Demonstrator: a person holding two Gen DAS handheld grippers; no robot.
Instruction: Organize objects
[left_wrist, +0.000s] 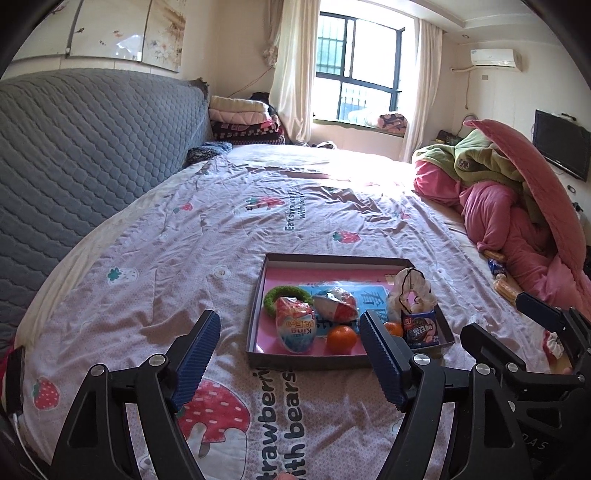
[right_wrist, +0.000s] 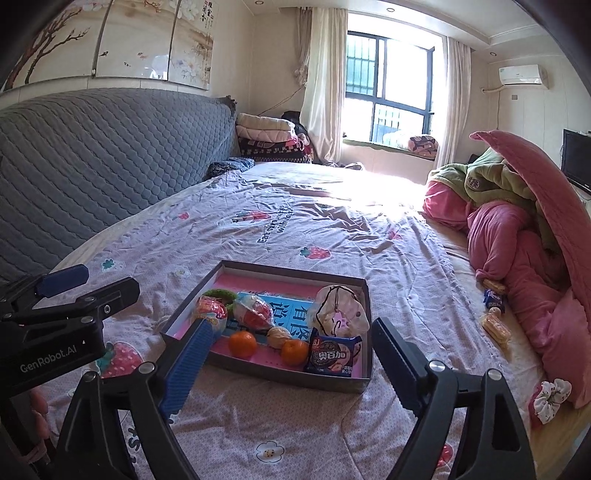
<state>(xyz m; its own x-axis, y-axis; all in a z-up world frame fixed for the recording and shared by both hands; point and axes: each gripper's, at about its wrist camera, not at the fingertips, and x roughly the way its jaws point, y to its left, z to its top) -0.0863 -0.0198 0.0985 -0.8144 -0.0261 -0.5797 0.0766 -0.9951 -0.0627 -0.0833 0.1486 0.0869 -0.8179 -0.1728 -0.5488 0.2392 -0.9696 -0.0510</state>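
Sunlit bed (right_wrist: 295, 229) is carrying the tray (right_wrist: 258, 363), already filling with snacks, while both hand-held grippers, left (left_wrist: 291, 354) and right (right_wrist: 291, 363), are hovering released, likeliest needing to reach the packets (right_wrist: 493, 297) at the right edge.

Your bedsheet (right_wrist: 295, 424) is pale lilac, printed with red strawberries and dark lettering, against a grey quilted headboard (right_wrist: 92, 155). The grey tray (right_wrist: 280, 374) shows you a pink floor, 2 orange tangerines (right_wrist: 242, 343), a green ring (left_wrist: 271, 295) and a blue biscuit packet (right_wrist: 332, 356). Pink and green blankets (right_wrist: 517, 236) pile at your right.
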